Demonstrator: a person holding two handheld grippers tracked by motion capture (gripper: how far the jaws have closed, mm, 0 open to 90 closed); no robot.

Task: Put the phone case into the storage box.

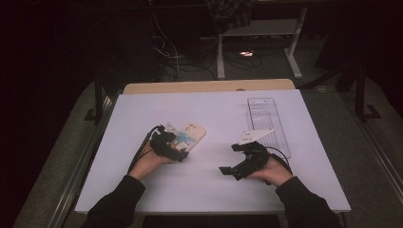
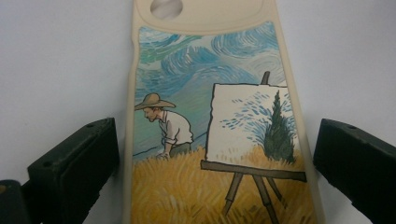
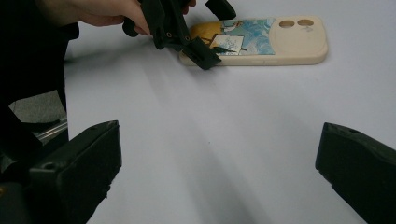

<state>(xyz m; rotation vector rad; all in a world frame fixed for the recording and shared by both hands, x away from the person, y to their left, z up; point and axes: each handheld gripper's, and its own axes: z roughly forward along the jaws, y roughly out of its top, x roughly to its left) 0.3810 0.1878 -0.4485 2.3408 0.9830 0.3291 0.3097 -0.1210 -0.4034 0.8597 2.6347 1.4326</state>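
Note:
A cream phone case (image 1: 192,134) printed with a painter at an easel in a wheat field lies flat on the white table (image 1: 214,107). My left gripper (image 1: 177,141) is open and straddles the case's lower end. In the left gripper view the phone case (image 2: 215,130) lies between the two jaws, with a thin gap on each side. My right gripper (image 1: 229,159) is open and holds nothing, low over the table to the right. From the right gripper view the phone case (image 3: 275,39) and the left gripper (image 3: 212,32) show farther off.
A clear plastic package (image 1: 267,121) lies at the table's right, with a white card (image 1: 254,136) at its near end, just beyond my right gripper. Past the table's far wooden edge (image 1: 209,86) are cables and desk legs on a dark floor.

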